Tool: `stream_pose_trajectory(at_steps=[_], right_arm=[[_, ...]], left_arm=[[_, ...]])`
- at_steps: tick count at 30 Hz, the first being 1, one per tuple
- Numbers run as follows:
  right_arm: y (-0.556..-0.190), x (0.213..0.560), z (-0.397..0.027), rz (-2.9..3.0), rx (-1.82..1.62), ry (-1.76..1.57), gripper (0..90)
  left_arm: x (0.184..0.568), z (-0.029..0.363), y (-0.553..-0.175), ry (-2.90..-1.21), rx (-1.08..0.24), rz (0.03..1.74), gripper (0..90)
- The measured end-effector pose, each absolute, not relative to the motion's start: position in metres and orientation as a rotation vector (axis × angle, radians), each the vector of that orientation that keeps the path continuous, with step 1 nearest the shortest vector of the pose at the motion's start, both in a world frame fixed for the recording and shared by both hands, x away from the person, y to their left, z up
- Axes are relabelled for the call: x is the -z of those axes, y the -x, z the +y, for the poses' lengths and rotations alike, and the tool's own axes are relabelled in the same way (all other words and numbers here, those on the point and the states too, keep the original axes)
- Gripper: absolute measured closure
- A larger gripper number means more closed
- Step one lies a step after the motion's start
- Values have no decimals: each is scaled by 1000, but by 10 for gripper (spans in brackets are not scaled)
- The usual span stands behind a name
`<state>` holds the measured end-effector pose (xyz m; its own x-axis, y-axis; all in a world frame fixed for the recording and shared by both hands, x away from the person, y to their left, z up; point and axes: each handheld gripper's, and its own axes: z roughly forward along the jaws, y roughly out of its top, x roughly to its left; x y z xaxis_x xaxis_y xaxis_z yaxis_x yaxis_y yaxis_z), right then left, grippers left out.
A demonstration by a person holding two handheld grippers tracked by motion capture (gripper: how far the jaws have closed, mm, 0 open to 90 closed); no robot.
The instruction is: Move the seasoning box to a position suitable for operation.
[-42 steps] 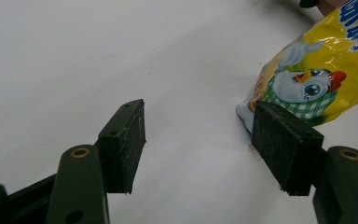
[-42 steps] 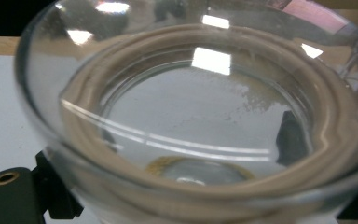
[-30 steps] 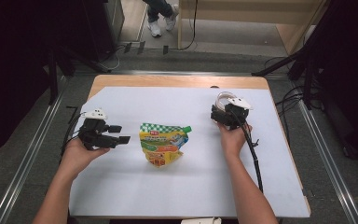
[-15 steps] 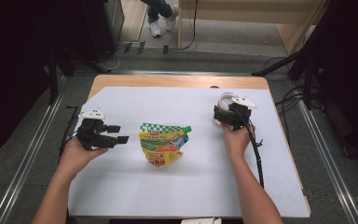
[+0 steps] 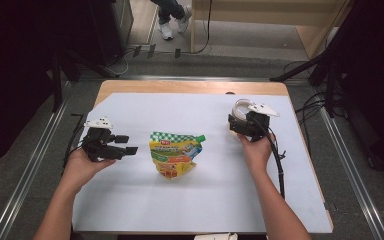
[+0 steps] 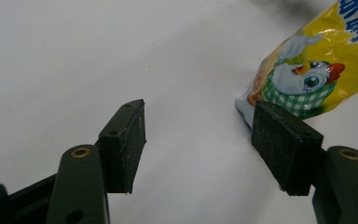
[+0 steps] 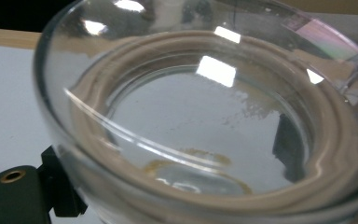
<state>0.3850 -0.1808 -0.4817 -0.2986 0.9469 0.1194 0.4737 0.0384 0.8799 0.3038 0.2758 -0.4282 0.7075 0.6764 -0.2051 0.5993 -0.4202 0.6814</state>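
One yellow pouch [image 5: 175, 154] mid-table between left gripper [image 5: 124, 144], jaws apart, and right gripper [image 5: 236, 125], jaws clamping glass bowl [image 7: 205, 116].

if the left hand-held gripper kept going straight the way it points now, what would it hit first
Most likely the yellow pouch. The left hand-held gripper points across the white sheet toward it with jaws open and empty, and the pouch's near corner sits just past one jaw; depth is unclear.

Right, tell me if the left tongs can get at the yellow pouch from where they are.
Probably yes. The left tongs stand open beside the yellow printed plastic pouch, whose corner already lies just past one pad. Only bare white table cover lies between them, so a short push forward should do.
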Motion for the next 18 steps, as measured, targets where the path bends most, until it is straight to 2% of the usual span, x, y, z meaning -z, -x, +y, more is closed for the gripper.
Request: stream_pose_trajectory(at_steps=[18], right_arm=[[-341,468,-191,1933,-1309,-1363,123]], left_arm=[[429,273,-303,-2144,-120,961,364]])
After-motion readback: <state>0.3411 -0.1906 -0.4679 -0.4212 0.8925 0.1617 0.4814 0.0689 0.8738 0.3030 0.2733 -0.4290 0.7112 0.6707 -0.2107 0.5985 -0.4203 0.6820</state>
